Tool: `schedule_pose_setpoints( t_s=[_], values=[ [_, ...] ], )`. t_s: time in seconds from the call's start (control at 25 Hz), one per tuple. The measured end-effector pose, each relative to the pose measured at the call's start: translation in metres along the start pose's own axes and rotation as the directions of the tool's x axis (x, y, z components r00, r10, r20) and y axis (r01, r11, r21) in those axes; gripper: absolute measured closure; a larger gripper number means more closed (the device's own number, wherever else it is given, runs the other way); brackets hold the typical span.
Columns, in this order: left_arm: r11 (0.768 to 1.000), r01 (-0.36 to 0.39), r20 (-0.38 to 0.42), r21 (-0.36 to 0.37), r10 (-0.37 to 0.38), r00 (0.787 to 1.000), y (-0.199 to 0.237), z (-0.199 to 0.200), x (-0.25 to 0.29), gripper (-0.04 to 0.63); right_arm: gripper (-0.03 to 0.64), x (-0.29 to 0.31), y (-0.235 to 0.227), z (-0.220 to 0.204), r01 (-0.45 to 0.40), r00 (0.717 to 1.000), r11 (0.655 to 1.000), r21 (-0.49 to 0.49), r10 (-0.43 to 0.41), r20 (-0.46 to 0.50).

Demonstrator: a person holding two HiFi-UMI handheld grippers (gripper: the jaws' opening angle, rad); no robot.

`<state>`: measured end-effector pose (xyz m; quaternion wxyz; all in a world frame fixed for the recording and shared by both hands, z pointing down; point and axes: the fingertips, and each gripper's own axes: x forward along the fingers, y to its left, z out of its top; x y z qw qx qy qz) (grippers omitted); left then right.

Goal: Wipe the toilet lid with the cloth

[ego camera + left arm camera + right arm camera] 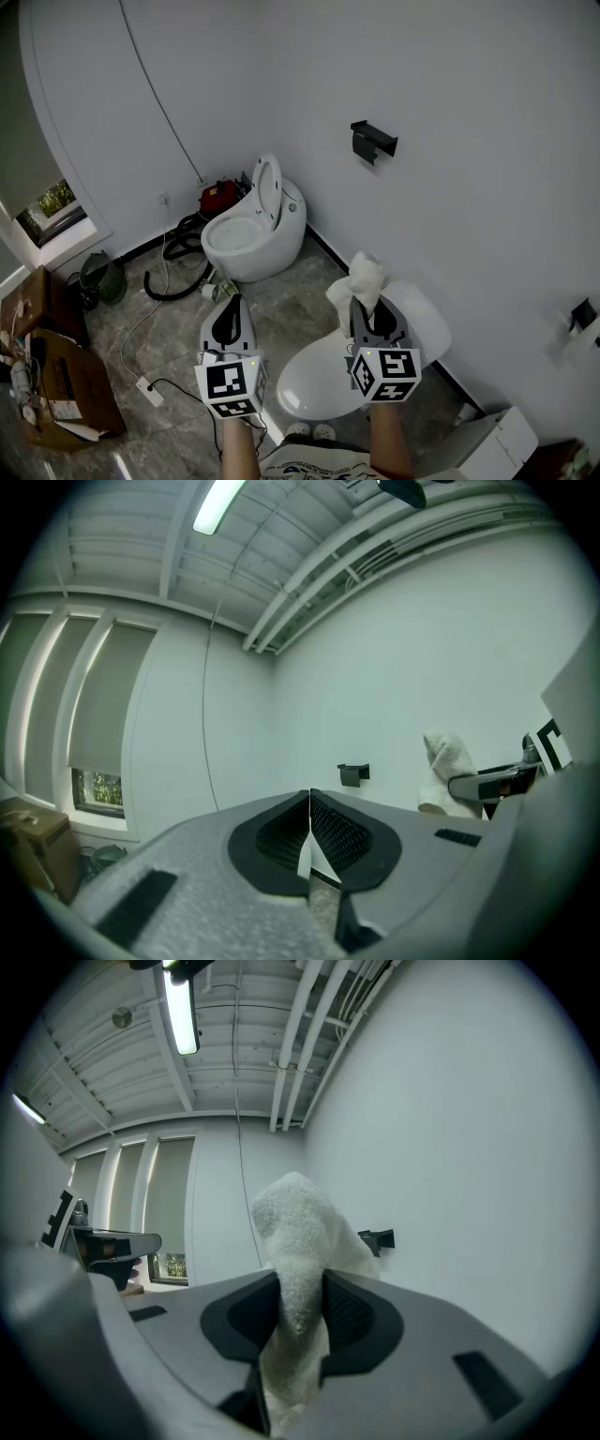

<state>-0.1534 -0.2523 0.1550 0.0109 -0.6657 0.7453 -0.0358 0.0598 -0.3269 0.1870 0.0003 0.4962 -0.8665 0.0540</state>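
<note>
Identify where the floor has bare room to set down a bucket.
Bare tiles lie between the far toilet and the near toilet's closed lid, beside the wall. Crowded: left of the far toilet, with black hose, red vacuum, cardboard boxes and power strip.

Ahead of the left jaws, a second toilet (pixel 253 230) stands open, a red vacuum (pixel 217 197) tucked behind it, a black hose (pixel 178 267) coiled on the floor beside it. Ahead of the right jaws, slightly right: a black holder (pixel 373 141) (wall-mounted). Left of the left jaws sit a power strip (pixel 150 391), a cardboard box (pixel 66 384) and, farther ahead, a green bucket (pixel 101 277).
</note>
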Motion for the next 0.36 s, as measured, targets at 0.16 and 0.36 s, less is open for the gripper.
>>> schedule_pose_setpoints(
  t_s=[0.16,0.36],
  values=[
    [1.0,0.001,-0.003,-0.001,-0.001,1.0,0.0013,-0.0017,-0.0003,0.586,0.512,0.0002,0.0025,0.0001,-0.003,1.0,1.0,0.0,0.003,0.002],
    [1.0,-0.002,0.002,-0.006,0.002,1.0,0.0037,-0.0008,-0.0004,0.586,0.512,0.0018,0.006,0.0008,-0.011,1.0,1.0,-0.009,0.011,0.0]
  ],
)
